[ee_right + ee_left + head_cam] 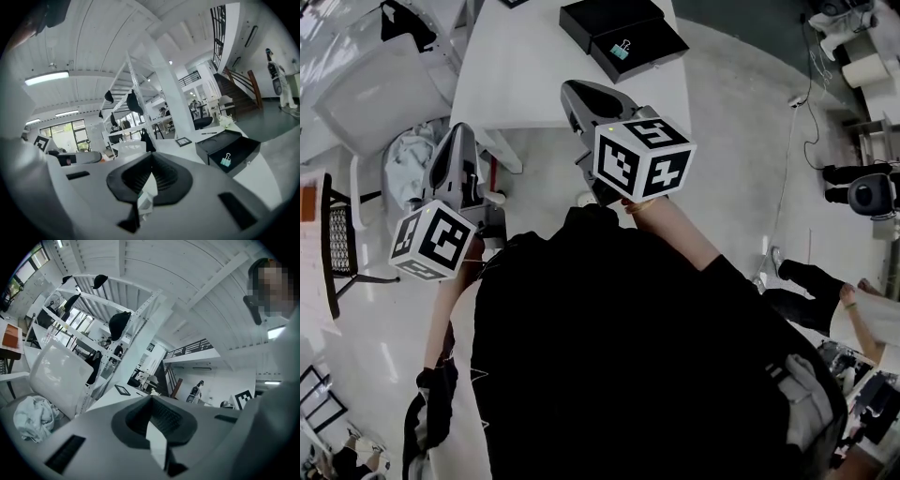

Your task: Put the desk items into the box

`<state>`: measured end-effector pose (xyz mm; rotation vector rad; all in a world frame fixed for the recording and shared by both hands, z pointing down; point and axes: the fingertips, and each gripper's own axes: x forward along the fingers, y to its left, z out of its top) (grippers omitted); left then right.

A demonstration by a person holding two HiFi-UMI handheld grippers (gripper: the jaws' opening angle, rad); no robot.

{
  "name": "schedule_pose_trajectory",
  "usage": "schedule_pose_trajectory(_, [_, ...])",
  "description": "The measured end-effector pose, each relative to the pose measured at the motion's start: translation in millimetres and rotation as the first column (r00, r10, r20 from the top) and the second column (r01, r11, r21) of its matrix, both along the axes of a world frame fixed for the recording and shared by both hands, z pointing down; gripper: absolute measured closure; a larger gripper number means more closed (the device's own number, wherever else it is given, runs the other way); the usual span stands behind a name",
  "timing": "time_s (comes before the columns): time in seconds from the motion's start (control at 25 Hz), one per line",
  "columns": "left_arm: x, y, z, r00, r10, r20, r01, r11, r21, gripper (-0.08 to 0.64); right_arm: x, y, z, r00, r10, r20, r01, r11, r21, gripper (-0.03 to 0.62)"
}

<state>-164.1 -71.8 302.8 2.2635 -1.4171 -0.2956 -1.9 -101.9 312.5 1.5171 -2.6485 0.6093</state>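
Holding a small pale bit (pixel 144 200) (unidentifiable) in my tightly closed right gripper (pixel 151 164), I should centre it over the open black rectangular box (pixel 208 149).

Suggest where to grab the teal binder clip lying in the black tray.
Probably the teal body of the binder clip, jaws across its width, coming from straight above: it lies flat in the black tray, whose walls would hinder a side approach.

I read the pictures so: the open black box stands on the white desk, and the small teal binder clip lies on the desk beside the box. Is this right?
No. The small teal binder clip lies inside the open black box, in its nearer half, not beside it on the white desk. The right gripper view shows this.
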Motion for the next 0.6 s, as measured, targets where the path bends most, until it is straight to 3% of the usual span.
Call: schedule_pose_trajectory(0.6, [-0.3,14.9,3.9,1.0,0.022,0.002,-0.022,1.0,-0.007,0.549,1.1,15.0,13.7,0.996,0.034,-0.077,-0.035,0.999,-0.011,0.588])
